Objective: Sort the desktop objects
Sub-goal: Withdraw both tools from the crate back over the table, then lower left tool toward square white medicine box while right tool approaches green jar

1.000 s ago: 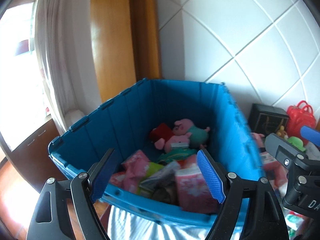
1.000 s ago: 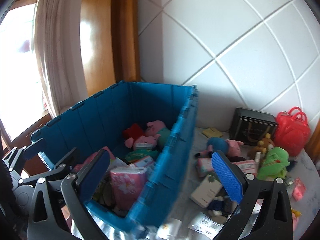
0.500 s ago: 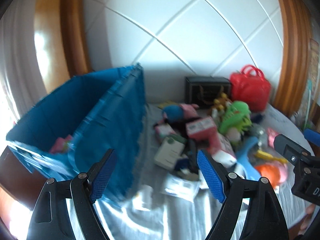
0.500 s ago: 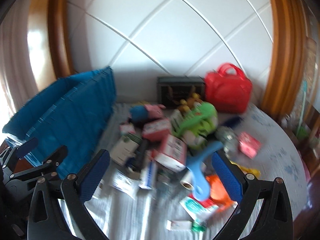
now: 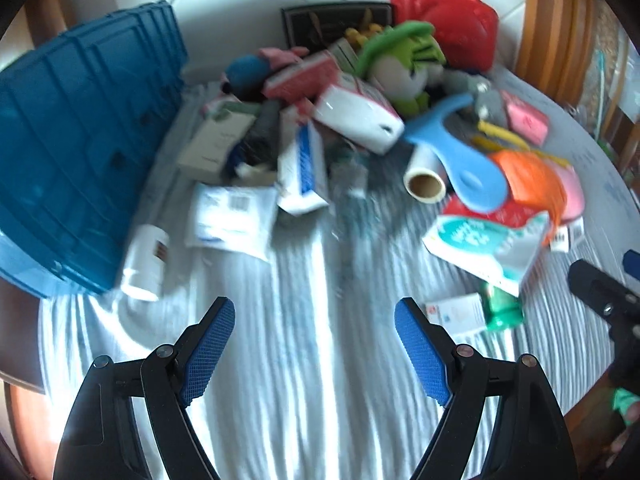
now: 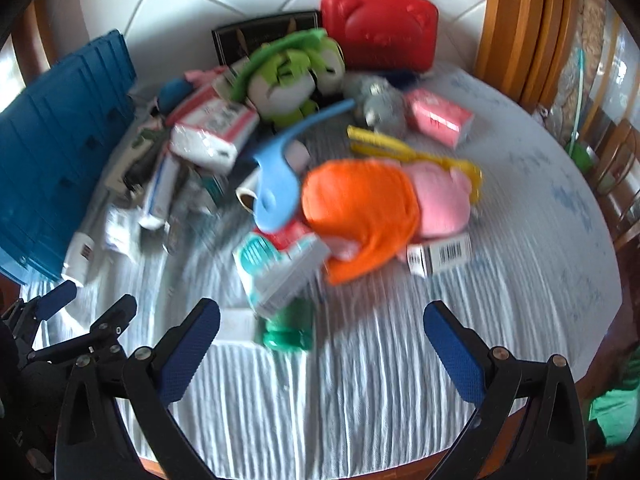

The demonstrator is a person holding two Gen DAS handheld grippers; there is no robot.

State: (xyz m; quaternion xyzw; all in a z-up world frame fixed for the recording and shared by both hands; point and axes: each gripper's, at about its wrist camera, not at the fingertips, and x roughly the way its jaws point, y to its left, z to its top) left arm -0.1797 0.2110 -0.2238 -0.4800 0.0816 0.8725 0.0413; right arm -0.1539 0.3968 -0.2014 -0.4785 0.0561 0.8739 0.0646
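A heap of desktop objects lies on the striped cloth: a green plush toy (image 5: 404, 60), white-and-red boxes (image 5: 358, 118), a blue scoop (image 5: 460, 152), an orange soft thing (image 6: 360, 208), a teal-and-white packet (image 5: 484, 244) and a green bottle (image 6: 290, 326). The blue storage bin (image 5: 80, 132) stands at the left. My left gripper (image 5: 314, 346) is open and empty above bare cloth. My right gripper (image 6: 320, 350) is open and empty, just in front of the green bottle and the packet (image 6: 280, 268).
A red plastic case (image 6: 378, 24) and a dark box (image 6: 264, 36) stand at the back by the tiled wall. A white bottle (image 5: 146, 258) lies beside the bin. The round table's edge (image 6: 600, 300) curves at the right, with wooden chairs beyond.
Both grippers have swung right and downward, away from the inside of the blue bin to the pile on the table. Both stay open and empty.
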